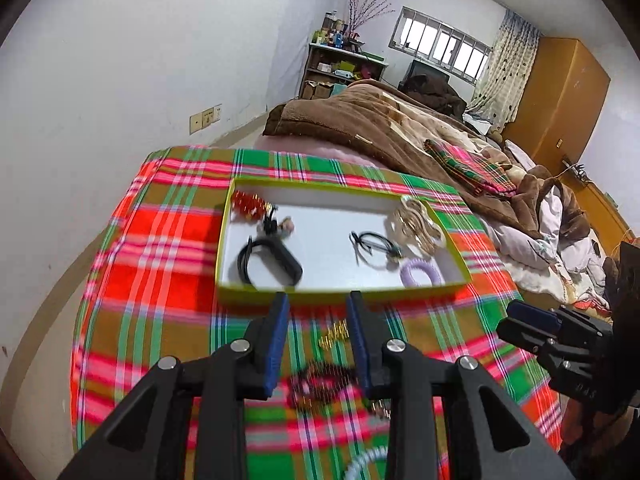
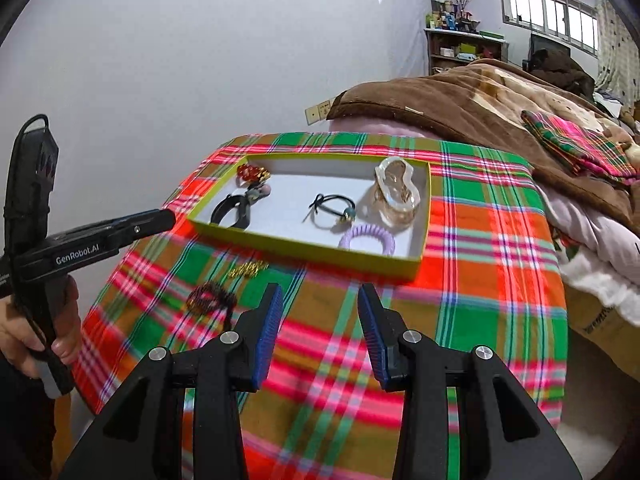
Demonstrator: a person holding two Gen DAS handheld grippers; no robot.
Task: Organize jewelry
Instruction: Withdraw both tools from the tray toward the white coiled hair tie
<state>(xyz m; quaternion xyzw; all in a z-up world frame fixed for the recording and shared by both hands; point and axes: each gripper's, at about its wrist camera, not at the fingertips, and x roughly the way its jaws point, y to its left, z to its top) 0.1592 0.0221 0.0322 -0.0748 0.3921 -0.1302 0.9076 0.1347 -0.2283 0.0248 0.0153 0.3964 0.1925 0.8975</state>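
Observation:
A shallow yellow-green box (image 1: 420,290) (image 2: 304,250) with a white floor lies on the plaid cloth. Inside it are red beads (image 1: 248,203), a black band (image 1: 272,258), a black hair tie (image 2: 332,210), clear and gold bangles (image 2: 396,196) and a purple coil tie (image 2: 368,238). On the cloth in front of the box lie a small gold piece (image 2: 248,269) and a dark bead bracelet (image 2: 210,298). My left gripper (image 1: 319,308) hangs open above these two, with nothing between its pads. My right gripper (image 2: 320,296) is open and empty, to the right of them.
The plaid cloth (image 2: 480,280) covers the end of a bed, with a brown blanket (image 1: 360,120) and a folded plaid cloth (image 1: 472,168) behind the box. A pale coil ring (image 1: 360,464) lies near the cloth's front edge. A hand (image 2: 40,332) holds the left gripper's handle.

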